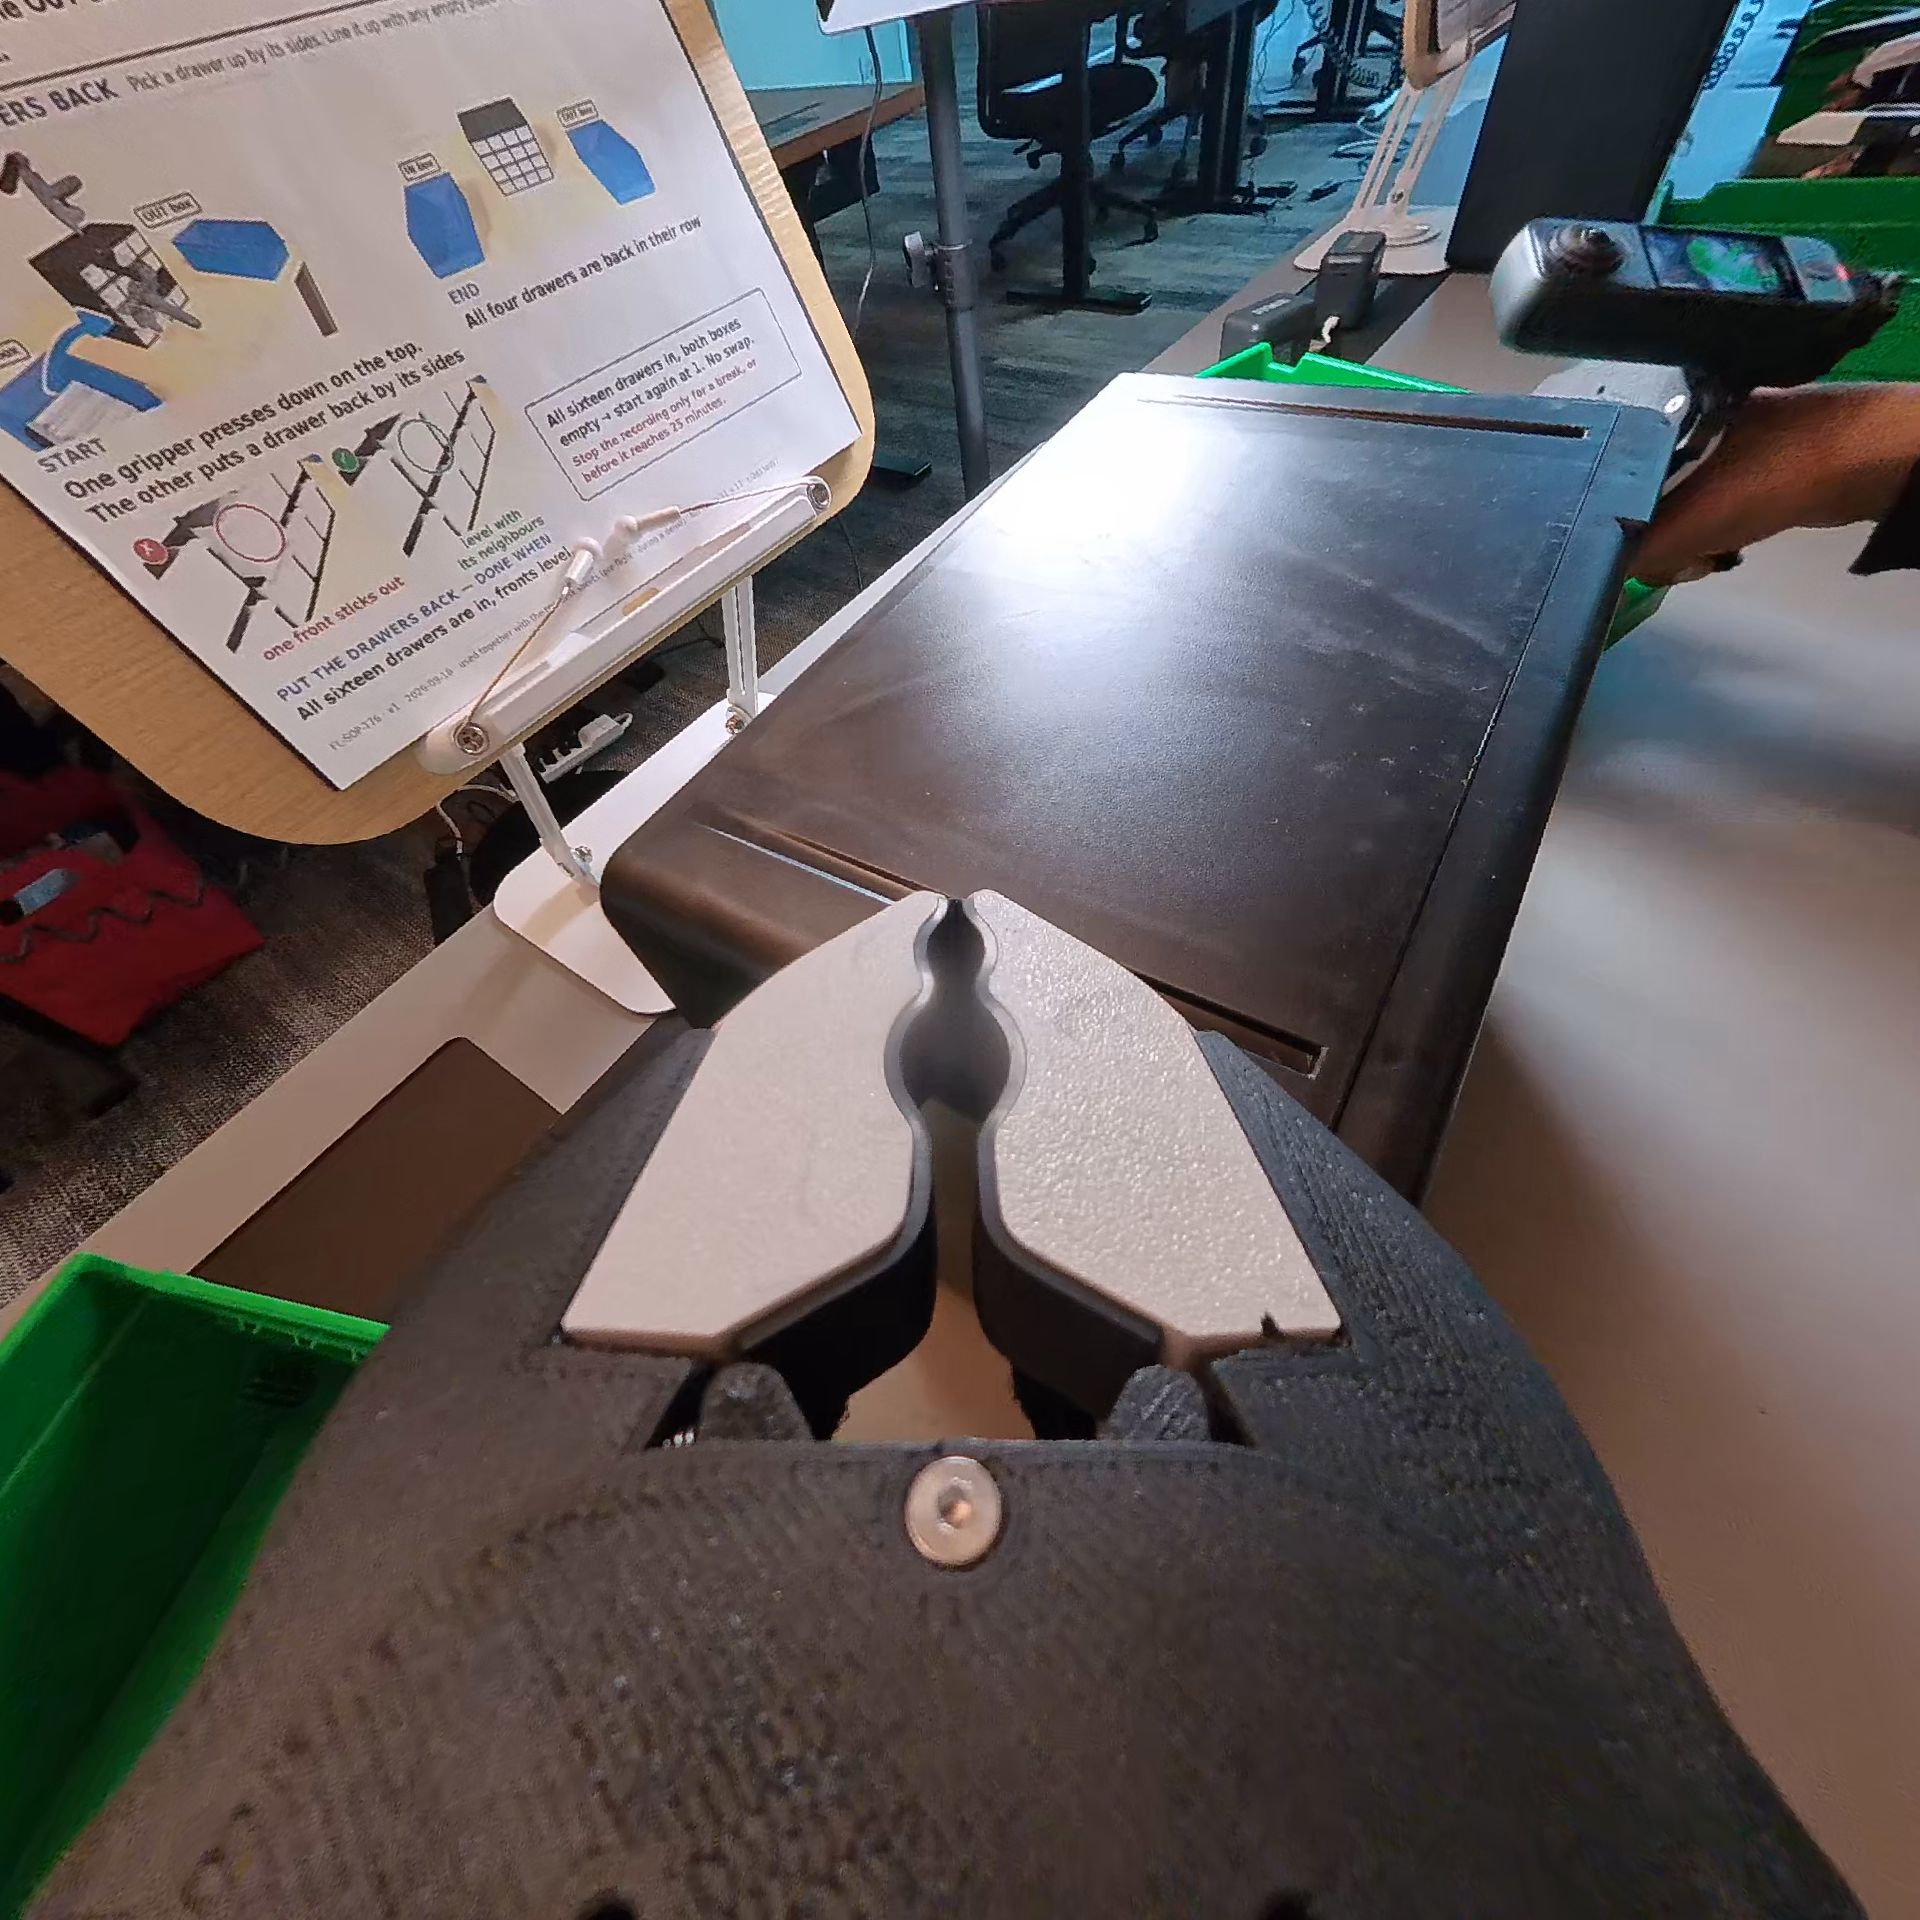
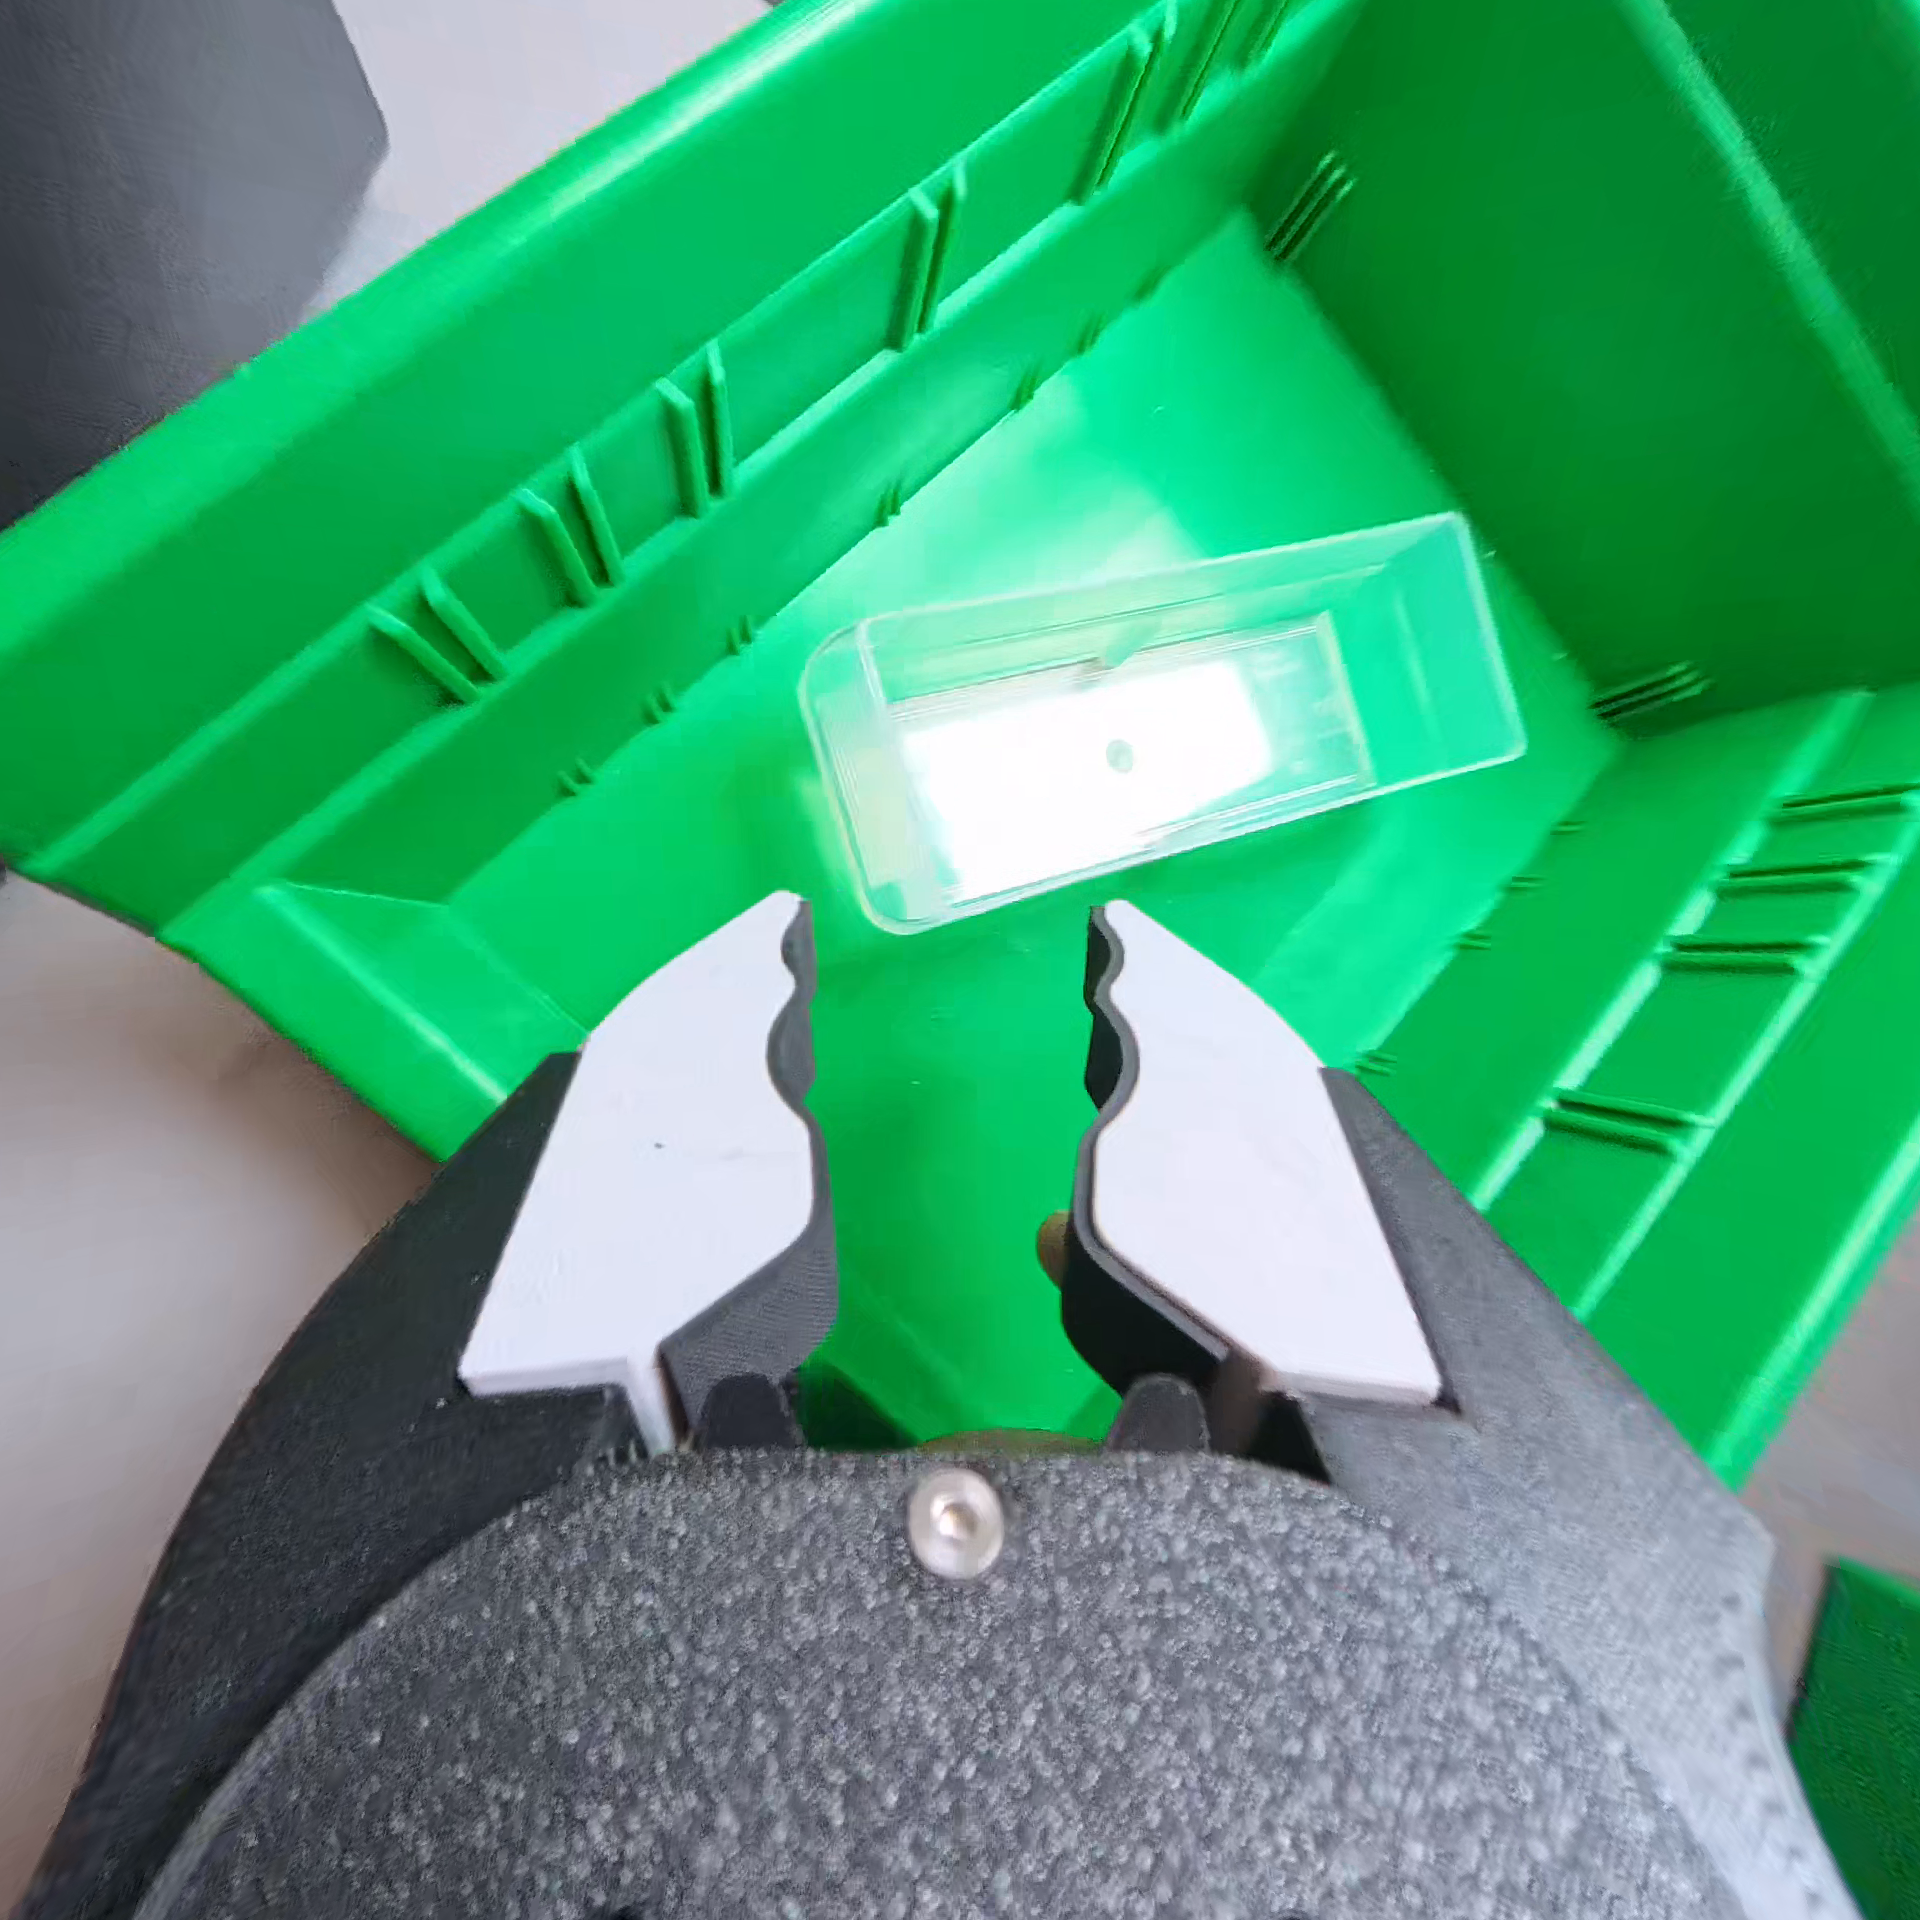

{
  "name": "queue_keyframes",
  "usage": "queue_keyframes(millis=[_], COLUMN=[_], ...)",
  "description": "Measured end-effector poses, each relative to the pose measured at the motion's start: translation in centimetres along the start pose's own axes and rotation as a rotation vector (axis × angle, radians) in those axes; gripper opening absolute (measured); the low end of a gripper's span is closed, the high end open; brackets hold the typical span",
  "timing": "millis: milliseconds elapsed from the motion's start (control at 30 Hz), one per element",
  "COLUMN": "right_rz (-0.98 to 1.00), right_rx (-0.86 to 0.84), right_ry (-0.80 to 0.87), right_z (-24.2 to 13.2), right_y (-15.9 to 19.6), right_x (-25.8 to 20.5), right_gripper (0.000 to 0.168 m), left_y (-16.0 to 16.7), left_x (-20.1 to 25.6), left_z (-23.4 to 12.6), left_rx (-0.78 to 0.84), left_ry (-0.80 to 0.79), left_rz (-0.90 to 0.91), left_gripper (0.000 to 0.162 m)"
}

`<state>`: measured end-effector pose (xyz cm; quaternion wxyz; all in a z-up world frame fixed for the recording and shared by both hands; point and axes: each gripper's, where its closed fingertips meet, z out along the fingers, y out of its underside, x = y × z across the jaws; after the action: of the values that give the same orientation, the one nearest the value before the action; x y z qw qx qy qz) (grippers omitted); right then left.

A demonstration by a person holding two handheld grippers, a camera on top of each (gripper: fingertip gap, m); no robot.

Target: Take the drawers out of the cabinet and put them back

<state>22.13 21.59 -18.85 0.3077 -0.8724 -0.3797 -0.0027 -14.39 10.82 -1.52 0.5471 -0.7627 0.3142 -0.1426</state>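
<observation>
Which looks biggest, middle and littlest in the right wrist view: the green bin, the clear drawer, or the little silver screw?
1. green bin
2. clear drawer
3. silver screw, smallest even though it is nearest the camera

My left camera sits low over the cabinet (image 1: 1195, 665) top, close, facing along it toward the instruction board (image 1: 416, 364) at the tabletop's (image 1: 1714, 987) far edge. My right camera looks steeply down into a green bin (image 2: 727, 343), very near. Shared: a cabinet corner, green bins.
</observation>
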Motion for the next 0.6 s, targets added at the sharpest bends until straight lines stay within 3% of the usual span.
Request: queue_keyframes(millis=[233, 300, 467, 600], right_rz=[-0.184, -0.193, 0.013, 0.315], right_rx=[-0.087, -0.084, -0.080, -0.079], right_ry=[0.100, 0.152, 0.172, 0.157], right_z=[1.2, 1.3, 2.0, 2.4], right_y=[0.2, -0.4, -1.6, -2.0], right_x=[0.2, 0.9, 1.8, 2.4], right_gripper=[0.050, 0.039, 0.036, 0.031], left_y=[0.0, 0.0, 0.0, 0.0], left_x=[0.0, 0.0, 0.0, 0.0], left_z=[0.0, 0.0, 0.0, 0.0], left_rx=[0.006, 0.008, 0.012, 0.018], left_ry=[0.008, 0.009, 0.013, 0.022], left_rz=[-0.006, -0.008, -0.010, -0.016], left_gripper=[0.001, 0.001, 0.001, 0.001])
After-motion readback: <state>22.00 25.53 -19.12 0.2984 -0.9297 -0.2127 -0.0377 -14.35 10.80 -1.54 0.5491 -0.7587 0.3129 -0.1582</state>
